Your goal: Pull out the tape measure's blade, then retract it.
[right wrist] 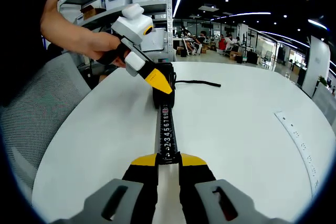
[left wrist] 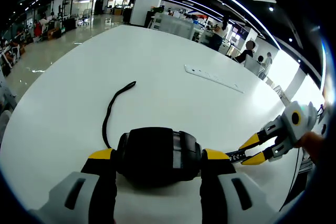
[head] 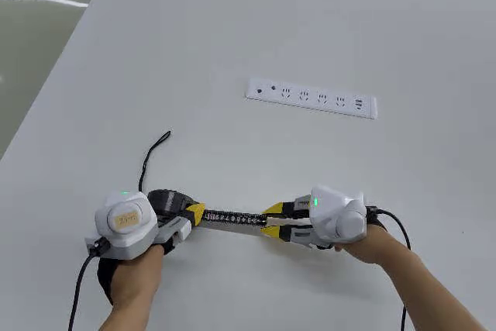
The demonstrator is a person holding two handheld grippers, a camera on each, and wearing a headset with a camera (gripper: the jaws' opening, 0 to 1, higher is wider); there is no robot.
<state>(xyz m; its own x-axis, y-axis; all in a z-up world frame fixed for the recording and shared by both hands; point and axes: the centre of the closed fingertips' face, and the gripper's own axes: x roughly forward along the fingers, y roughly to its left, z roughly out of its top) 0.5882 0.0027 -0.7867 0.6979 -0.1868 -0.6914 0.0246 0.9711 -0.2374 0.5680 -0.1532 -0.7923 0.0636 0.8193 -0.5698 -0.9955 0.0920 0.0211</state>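
I have the tape measure [left wrist: 157,150] clamped across its black body in the left gripper [head: 183,215], both yellow-tipped jaws pressed against its sides. It sits low on the white table [head: 310,21], near the edge closest to me. The right gripper [right wrist: 168,159] is pinched tight on the blade [right wrist: 166,129] at its free end. In the right gripper view I read the printed numbers running away from my jaws straight to the mouth of the case. In the head view the 2 grippers face each other with a short stretch of blade drawn straight between them, either just above the table or resting on it; I cannot tell which. I judge the 1st part of the job as under way: the blade is out, but only a short way, and whether that is far enough is my call, not something the pictures settle. The 2nd part, letting the blade run back into the case, is not yet done. For that I expect to bring the right gripper back toward the left one with the blade in line, so it feeds in without kinking. The black strap [head: 151,156] trails from the case across the table, and a white power strip [head: 312,98] lies well apart, further up the table.
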